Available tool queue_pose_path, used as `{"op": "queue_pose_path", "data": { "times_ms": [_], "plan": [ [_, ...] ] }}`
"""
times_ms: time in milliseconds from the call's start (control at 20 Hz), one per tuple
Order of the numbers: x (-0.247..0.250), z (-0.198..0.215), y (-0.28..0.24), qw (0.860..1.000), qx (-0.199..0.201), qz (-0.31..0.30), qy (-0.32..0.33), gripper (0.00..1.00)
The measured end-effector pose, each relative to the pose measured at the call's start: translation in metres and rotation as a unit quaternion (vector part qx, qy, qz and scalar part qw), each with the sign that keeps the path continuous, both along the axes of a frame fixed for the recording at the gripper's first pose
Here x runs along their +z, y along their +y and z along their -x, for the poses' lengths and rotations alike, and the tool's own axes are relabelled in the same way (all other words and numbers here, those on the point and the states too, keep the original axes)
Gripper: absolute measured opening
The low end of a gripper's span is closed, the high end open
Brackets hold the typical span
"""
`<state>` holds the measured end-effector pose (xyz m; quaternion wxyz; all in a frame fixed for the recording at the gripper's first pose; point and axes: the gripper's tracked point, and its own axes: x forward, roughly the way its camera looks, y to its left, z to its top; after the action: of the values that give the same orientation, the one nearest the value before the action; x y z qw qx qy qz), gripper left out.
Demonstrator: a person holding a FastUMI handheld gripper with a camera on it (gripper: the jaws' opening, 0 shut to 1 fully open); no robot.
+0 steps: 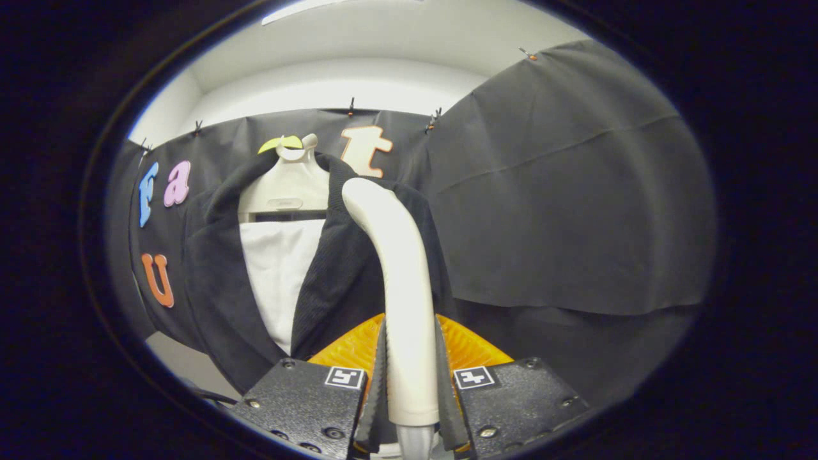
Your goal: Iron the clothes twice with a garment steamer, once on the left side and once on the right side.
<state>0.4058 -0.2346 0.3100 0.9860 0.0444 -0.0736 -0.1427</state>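
Black cloth walls you in, with a pale ceiling above. Your gripper (410, 383) pinches the white steamer handle (399, 281), both fingers pressing its sides. Its curved head sits against the dark jacket's (211, 281) right lapel; the jacket hangs on a hanger (289, 185). Plain cloth lies to the handle's right.

Garment steamer (402, 287): cream-white curved handle, upright, clamped between the two fingers of the gripper (412, 383), its bent head reaching up and ahead of them toward the clothes. Dark jacket (332, 281) hangs open on a pale hanger (287, 185) just beyond the fingers, white shirt (281, 275) showing between the lapels; the steamer head sits at its right-hand front panel.
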Motion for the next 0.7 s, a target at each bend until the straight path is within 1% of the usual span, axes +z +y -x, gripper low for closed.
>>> {"op": "queue_pose_path", "data": {
  "times_ms": [300,500,700],
  "plan": [
    [-0.013,-0.002,-0.002,1.0,-0.018,0.01,0.003,0.38],
    [-0.034,-0.003,-0.003,0.999,-0.023,0.015,0.017,0.38],
    [-0.057,-0.002,-0.009,0.999,-0.025,0.007,0.036,0.38]
  ]
}}
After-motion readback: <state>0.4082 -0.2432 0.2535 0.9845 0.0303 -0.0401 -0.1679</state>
